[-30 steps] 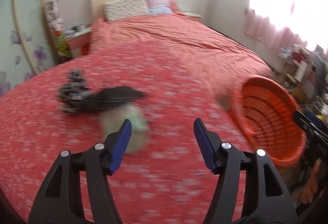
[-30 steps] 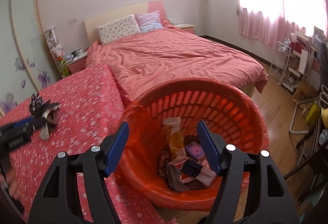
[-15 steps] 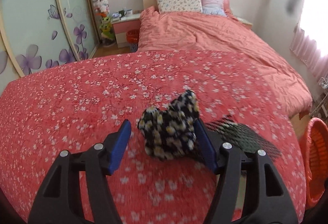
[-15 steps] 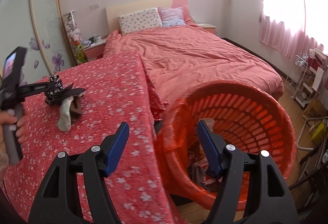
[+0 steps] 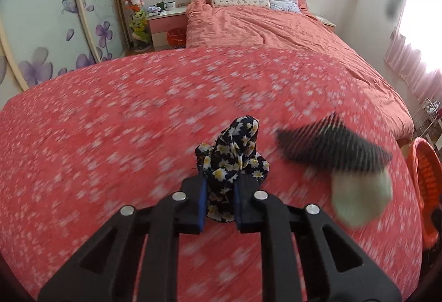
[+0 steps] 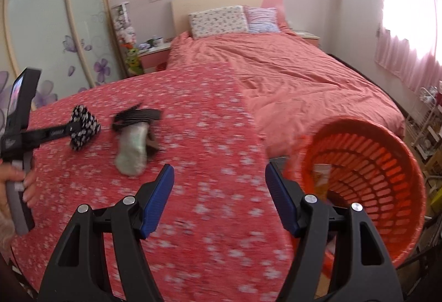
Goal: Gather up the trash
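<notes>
While its blue-padded jaws close on a bunched black cloth printed with yellow-and-white flowers [image 5: 233, 163], the left gripper [image 5: 220, 201] pinches the piece above the red, flower-patterned table cover [image 5: 110, 119]. Near the cover's right edge lie a black ribbed sock [image 5: 331, 148] and a pale green sock [image 5: 359, 198]. The right gripper [image 6: 219, 197] hangs wide and empty beside the orange slatted plastic basket [image 6: 386, 163].

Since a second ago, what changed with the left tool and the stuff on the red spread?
The left tool swung over to the black daisy-print cloth and is closing on it, the cloth now pinched between its blue pads. The right tool stayed open and empty. The black mesh piece and pale green sock still lie on the spread.
</notes>
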Demonstrator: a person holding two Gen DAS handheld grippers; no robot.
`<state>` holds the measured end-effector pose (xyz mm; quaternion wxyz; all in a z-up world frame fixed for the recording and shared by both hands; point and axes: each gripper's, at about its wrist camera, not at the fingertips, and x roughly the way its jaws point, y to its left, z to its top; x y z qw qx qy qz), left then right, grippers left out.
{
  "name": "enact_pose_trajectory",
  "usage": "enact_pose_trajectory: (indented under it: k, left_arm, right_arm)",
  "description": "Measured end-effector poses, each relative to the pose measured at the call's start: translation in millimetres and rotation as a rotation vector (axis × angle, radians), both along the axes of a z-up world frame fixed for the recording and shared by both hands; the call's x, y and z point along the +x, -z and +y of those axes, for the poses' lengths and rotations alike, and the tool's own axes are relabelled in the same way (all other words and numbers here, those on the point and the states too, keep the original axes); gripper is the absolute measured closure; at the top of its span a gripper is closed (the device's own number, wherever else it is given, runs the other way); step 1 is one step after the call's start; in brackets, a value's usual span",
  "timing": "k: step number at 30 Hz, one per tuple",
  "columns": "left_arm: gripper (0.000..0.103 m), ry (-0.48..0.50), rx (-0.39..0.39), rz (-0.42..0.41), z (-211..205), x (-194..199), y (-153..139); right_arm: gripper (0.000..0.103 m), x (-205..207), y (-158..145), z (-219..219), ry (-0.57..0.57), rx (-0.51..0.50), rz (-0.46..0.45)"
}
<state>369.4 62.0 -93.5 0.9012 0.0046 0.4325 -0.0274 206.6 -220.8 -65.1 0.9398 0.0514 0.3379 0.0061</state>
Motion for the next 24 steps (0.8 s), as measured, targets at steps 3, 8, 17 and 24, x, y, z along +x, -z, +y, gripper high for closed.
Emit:
enact_pose_trajectory:
  k: [3,8,17,24]
  left_arm:
    - [0.087,-0.01,0.013,0.001,27,-23,0]
    - [0.087,-0.032,0.018,0.0,62,-47,-2]
    - [0.076,-0.049,-0.046,-0.006,87,-56,3]
    - [0.074,-0.044,-0.082,0.001,90,-52,7]
  right_arm:
    - [0.041,10,-4,23,-0.055,0.026,-0.004]
    - [0.048,38,-12,66,-0.147,0.069,-0.014]
    - [0.075,85,8,125,-0.203,-0.041,0.056]
    - [0.1,72,11,121,-0.286,0.071,0.087]
